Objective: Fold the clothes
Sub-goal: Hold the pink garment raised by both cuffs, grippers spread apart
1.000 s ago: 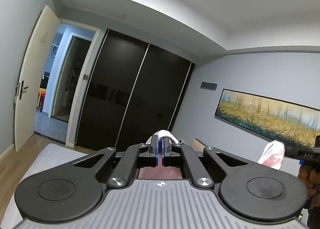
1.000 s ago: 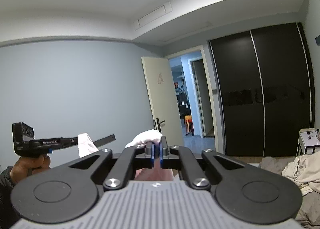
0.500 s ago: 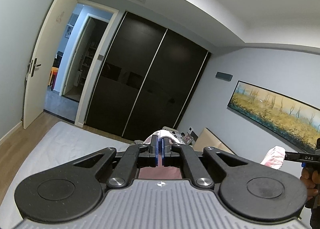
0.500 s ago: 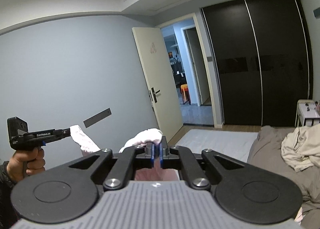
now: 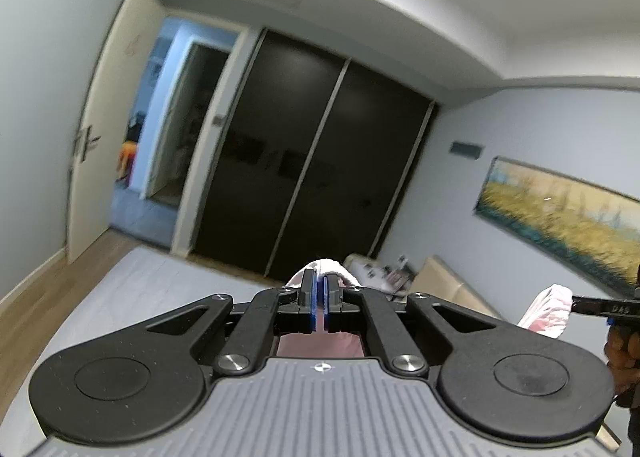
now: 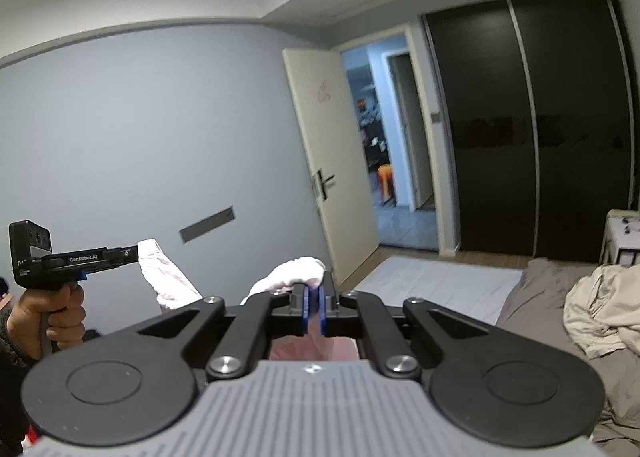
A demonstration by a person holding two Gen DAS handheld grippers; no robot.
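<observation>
A pale pink garment (image 5: pixel 320 345) hangs in the air between both grippers. My left gripper (image 5: pixel 319 299) is shut on one corner of it, with white-pink cloth bunched past the fingertips. My right gripper (image 6: pixel 314 307) is shut on another corner, where the pink garment (image 6: pixel 294 273) puffs over the tips. In the left wrist view the right gripper's end (image 5: pixel 576 303) shows at the far right with cloth in it. In the right wrist view the left gripper (image 6: pixel 134 253) shows at the left, held by a hand (image 6: pixel 52 317). Most of the garment hangs below, hidden by the gripper bodies.
A grey bed (image 6: pixel 444 283) lies below, with a beige heap of clothes (image 6: pixel 600 313) at its right. A black sliding wardrobe (image 5: pixel 316 177), an open door (image 6: pixel 332 161), a white bedside table (image 6: pixel 622 237) and a wall painting (image 5: pixel 560 225) surround it. Wooden floor (image 5: pixel 48 289) runs at the left.
Both grippers have tilted further down, so more of the bed and floor shows. They stay shut on the garment's corners, held about the same distance apart.
</observation>
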